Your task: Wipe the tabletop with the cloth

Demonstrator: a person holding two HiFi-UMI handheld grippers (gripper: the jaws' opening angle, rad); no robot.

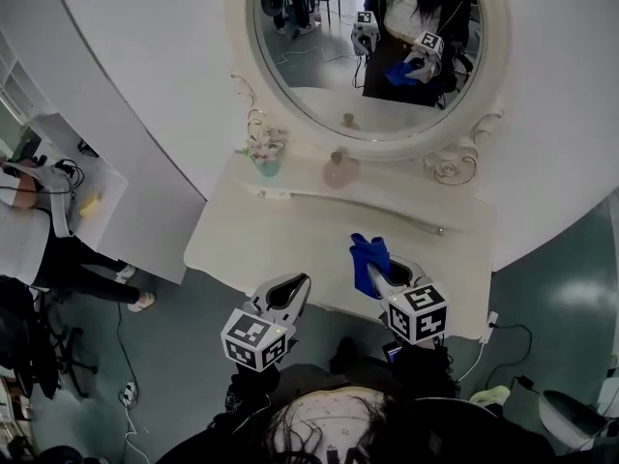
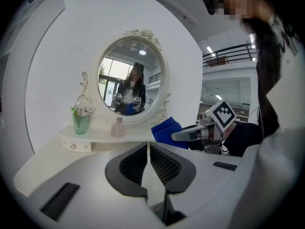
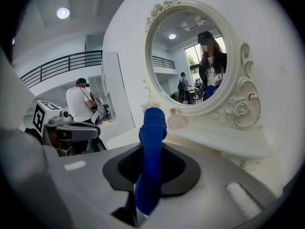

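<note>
A folded blue cloth point(image 1: 368, 260) point(image 3: 151, 161) point(image 2: 167, 130) is pinched upright in my right gripper point(image 1: 384, 280) point(image 3: 148, 168), held above the near edge of the white dressing tabletop point(image 1: 290, 240). My left gripper point(image 1: 292, 292) point(image 2: 148, 162) hovers at the near edge to the left, its jaws pressed together with nothing between them. In the left gripper view the right gripper point(image 2: 190, 133) shows with the cloth sticking out toward the mirror.
An oval mirror point(image 1: 372, 46) stands behind a raised shelf point(image 1: 387, 201). On the shelf sit a green vase with flowers point(image 1: 267, 155) and a pink bottle point(image 1: 338, 169). A person point(image 1: 39, 240) sits at a desk to the left. Cables lie on the floor.
</note>
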